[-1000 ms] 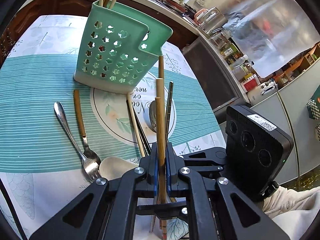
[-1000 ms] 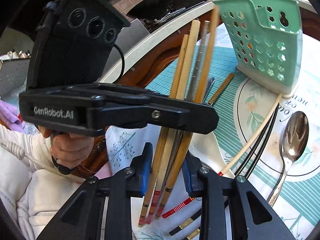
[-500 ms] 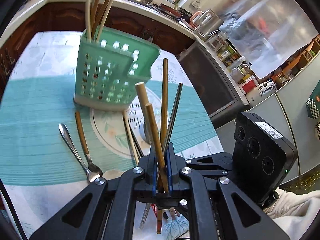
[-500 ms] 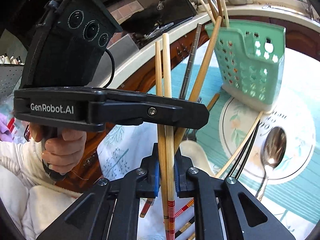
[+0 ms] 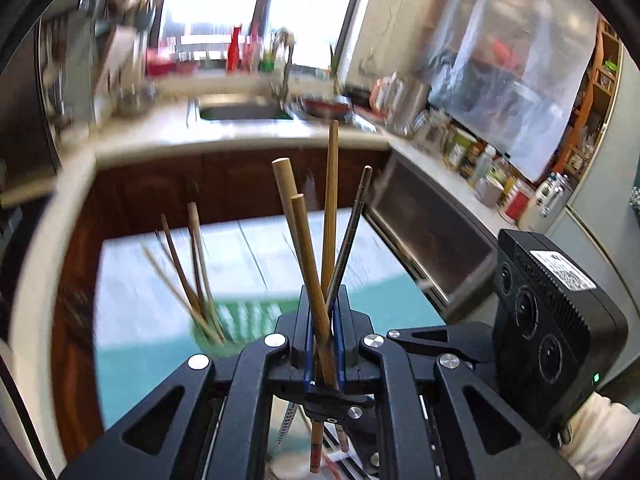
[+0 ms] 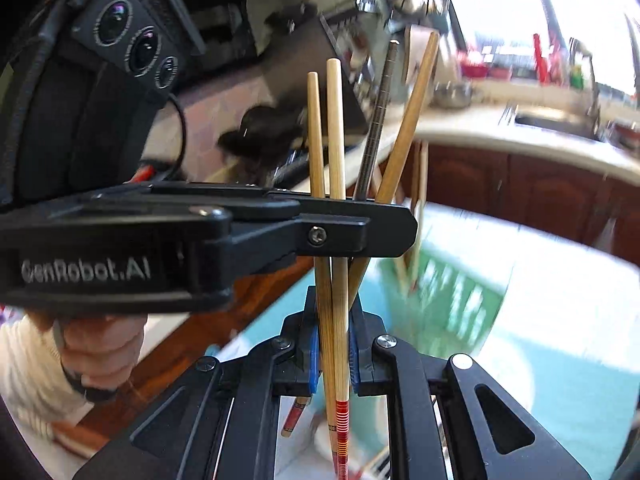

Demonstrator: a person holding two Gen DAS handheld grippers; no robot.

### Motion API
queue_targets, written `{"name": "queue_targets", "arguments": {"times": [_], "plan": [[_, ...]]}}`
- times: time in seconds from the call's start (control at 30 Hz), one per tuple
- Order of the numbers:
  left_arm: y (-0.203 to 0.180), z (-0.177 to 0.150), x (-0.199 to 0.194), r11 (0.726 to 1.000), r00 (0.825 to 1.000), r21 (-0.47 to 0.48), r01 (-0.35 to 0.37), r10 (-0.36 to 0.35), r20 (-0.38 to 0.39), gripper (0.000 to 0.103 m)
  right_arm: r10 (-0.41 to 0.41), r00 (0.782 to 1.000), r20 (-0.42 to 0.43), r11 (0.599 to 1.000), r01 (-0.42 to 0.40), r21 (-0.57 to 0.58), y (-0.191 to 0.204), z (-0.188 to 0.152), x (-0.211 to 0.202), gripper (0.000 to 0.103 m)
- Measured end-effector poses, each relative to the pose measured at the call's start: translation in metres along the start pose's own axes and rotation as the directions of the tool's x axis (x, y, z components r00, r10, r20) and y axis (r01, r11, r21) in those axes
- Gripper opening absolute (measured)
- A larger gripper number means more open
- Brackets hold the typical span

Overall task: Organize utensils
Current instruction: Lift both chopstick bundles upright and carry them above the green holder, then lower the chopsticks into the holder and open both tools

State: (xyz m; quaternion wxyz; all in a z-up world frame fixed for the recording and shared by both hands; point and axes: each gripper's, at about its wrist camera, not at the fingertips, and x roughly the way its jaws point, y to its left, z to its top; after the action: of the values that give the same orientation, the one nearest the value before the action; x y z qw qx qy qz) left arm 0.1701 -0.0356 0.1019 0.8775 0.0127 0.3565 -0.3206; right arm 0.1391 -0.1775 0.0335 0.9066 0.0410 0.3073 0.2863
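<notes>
Kitchen's a blur behind everything, bench with its teal-striped cloth below. The green holder sits on it with a few chopsticks poking out. My left tool is clamped on a bundle of chopsticks, three wooden and one metal, fanned upward. My right tool has just been closing and now pinches that same bundle lower down, near the red-banded ends.

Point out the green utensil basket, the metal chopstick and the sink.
green utensil basket (image 6: 456, 304): right wrist view, blurred perforated side wall.
metal chopstick (image 5: 354, 224): left wrist view, mid shaft above the claw.
sink (image 5: 244, 112): left wrist view, basin in the counter.
</notes>
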Motion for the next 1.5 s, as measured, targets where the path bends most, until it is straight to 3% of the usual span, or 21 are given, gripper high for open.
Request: {"name": "queue_targets", "arguments": {"times": [0.17, 0.4, 0.7, 0.97, 1.2, 1.5], "plan": [[0.009, 0.045, 0.005, 0.998, 0.994, 0.031, -0.047, 0.043, 0.102, 0.007, -0.065, 0.993, 0.101, 0.997, 0.068, -0.024, -0.009, 0.037, 0.004, 0.010], [0.038, 0.067, 0.030, 0.999, 0.986, 0.011, -0.049, 0.046, 0.162, 0.009, -0.143, 0.974, 0.178, 0.988, 0.152, -0.037, -0.019, 0.063, 0.036, 0.010], [0.078, 0.051, 0.064, 0.997, 0.988, -0.068, -0.020, 0.030, 0.149, 0.010, -0.133, 0.979, 0.151, 0.989, 0.141, -0.041, -0.030, 0.073, 0.088, 0.008], [0.096, 0.040, 0.068, 0.993, 0.990, -0.118, -0.021, 0.037, 0.135, 0.012, -0.102, 0.983, 0.152, 0.995, 0.103, -0.005, -0.044, 0.071, 0.133, 0.008], [0.081, 0.045, 0.062, 0.996, 0.989, -0.085, -0.002, 0.015, 0.145, 0.017, -0.111, 0.971, 0.210, 0.994, 0.113, 0.005, -0.035, 0.078, 0.106, 0.008], [0.056, 0.051, 0.049, 0.998, 0.987, -0.054, 0.013, -0.004, 0.161, 0.020, -0.118, 0.969, 0.218, 0.992, 0.123, -0.008, -0.030, 0.086, 0.064, 0.006]]}}
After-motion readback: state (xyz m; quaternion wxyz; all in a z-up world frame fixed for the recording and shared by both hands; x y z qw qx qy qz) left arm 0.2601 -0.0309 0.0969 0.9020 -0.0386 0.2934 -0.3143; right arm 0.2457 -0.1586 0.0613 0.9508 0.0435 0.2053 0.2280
